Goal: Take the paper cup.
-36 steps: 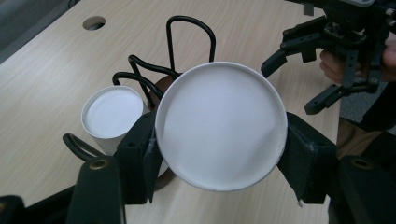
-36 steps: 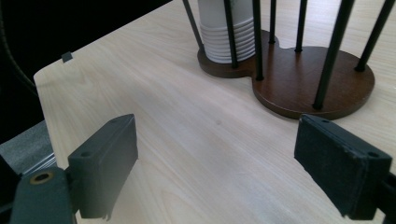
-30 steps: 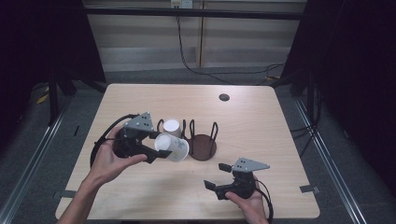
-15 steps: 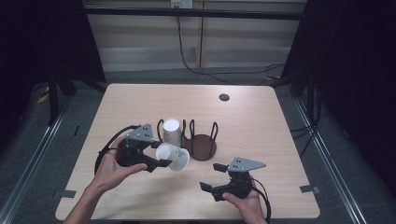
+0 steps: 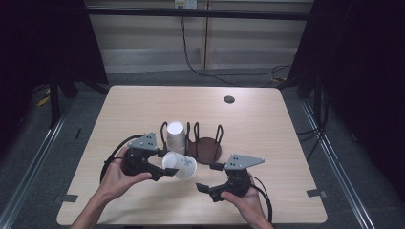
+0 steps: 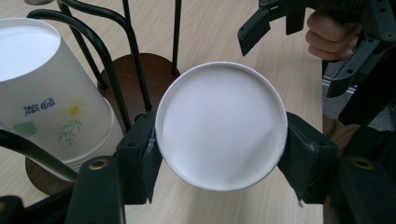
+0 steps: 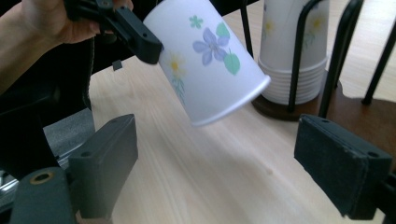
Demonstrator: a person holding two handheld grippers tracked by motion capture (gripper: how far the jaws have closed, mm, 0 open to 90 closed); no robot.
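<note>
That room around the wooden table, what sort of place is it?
Probably a lab or recording studio, not a home: dark curtains flank the table, cables run down the back wall, and tape marks sit by the table's edge.

left gripper | lowered with paper cup | right gripper | nearer

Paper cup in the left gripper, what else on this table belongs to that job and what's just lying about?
In the job:
- paper cup, clamped in the left gripper
- stack of cups
- wire cup rack
- right gripper, open nearby

Lying about:
- small dark disc near the table's far edge
</note>
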